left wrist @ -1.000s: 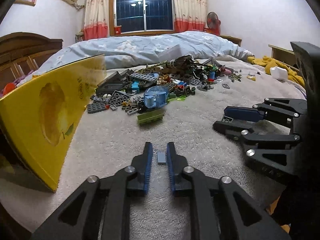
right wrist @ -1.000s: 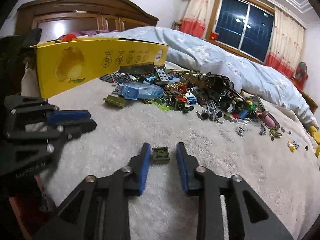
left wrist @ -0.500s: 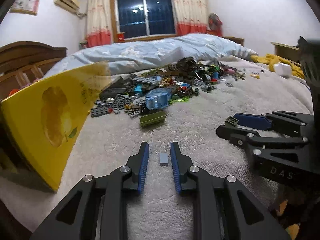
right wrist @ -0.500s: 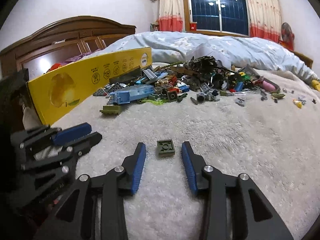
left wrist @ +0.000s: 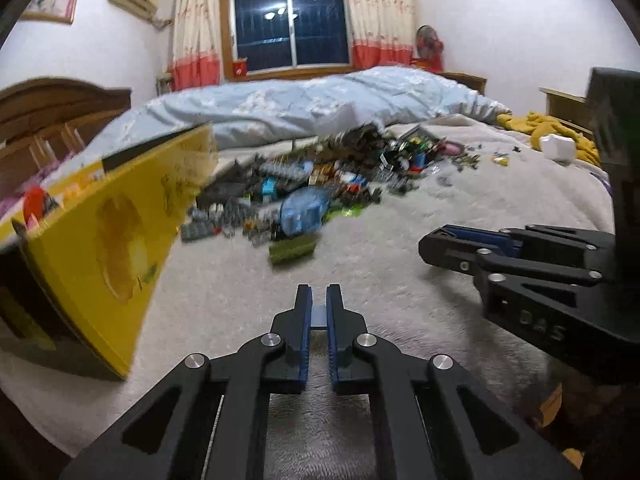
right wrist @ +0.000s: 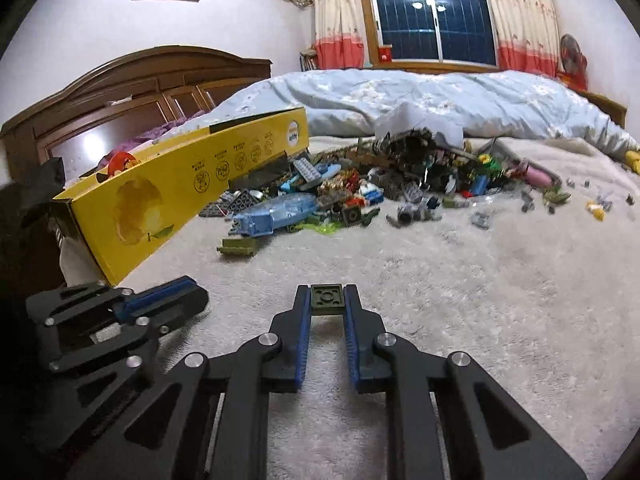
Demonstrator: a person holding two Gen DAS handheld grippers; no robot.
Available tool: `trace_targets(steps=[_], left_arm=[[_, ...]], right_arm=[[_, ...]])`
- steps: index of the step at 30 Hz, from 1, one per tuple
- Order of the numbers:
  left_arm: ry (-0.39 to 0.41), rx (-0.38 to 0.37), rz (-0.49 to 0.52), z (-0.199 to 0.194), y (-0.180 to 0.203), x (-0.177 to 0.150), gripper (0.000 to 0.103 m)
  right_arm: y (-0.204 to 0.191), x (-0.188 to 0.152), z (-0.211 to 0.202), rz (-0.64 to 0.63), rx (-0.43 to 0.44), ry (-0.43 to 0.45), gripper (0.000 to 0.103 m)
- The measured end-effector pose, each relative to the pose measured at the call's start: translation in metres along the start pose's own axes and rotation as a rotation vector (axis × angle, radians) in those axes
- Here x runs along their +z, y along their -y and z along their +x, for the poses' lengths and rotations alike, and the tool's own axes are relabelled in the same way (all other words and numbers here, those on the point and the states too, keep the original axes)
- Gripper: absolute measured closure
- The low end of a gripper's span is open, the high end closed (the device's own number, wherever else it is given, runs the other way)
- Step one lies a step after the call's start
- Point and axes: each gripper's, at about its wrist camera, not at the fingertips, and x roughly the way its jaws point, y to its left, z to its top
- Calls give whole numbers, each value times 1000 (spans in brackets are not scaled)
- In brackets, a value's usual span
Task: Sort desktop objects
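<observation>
Left wrist view
Left gripper (left wrist: 319, 306): low over the white fleece blanket (left wrist: 224, 292), jaws drawn narrow and clamped on a small grey brick (left wrist: 319, 317) that sits between the blue pads.
Right gripper (left wrist: 434, 242): enters from the right, near, seen side-on; from here I cannot tell what its jaws grip.
Yellow box (left wrist: 120, 236): at left, tilted, its open top turned toward the far left.
Brick pile (left wrist: 320, 184): farther off at centre, blurred; a pale blue curved piece (left wrist: 302, 216) and an olive green plate (left wrist: 292, 249) lie at its near edge.
Blue quilt (left wrist: 320, 108): bunched across the far side, below the dark window (left wrist: 290, 26).

Right wrist view
Right gripper (right wrist: 328, 300): just above the blanket (right wrist: 460, 300), jaws narrow and closed on a small olive square plate (right wrist: 328, 299), studs up, held at the fingertips.
Left gripper (right wrist: 192, 294): at near left, lying close to the near corner of the yellow box (right wrist: 180, 192); its tips are side-on here.
Brick pile (right wrist: 400, 184): far centre, spread to the right into scattered small bits; the pale blue piece (right wrist: 276, 212) and olive plate (right wrist: 238, 247) sit on its near left side, beside the box.
Wooden headboard (right wrist: 132, 92): behind the box, far left.
</observation>
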Motion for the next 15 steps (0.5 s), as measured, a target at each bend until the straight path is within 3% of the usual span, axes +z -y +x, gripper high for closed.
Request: trace_targets(steps=[6, 15], left_arm=[[98, 18, -15, -30, -3, 21, 95], [168, 190, -87, -57, -45, 42, 95]], right_arm=[[-13, 19, -19, -55, -44, 71, 88], [-51, 51, -29, -135, -6, 143, 88]])
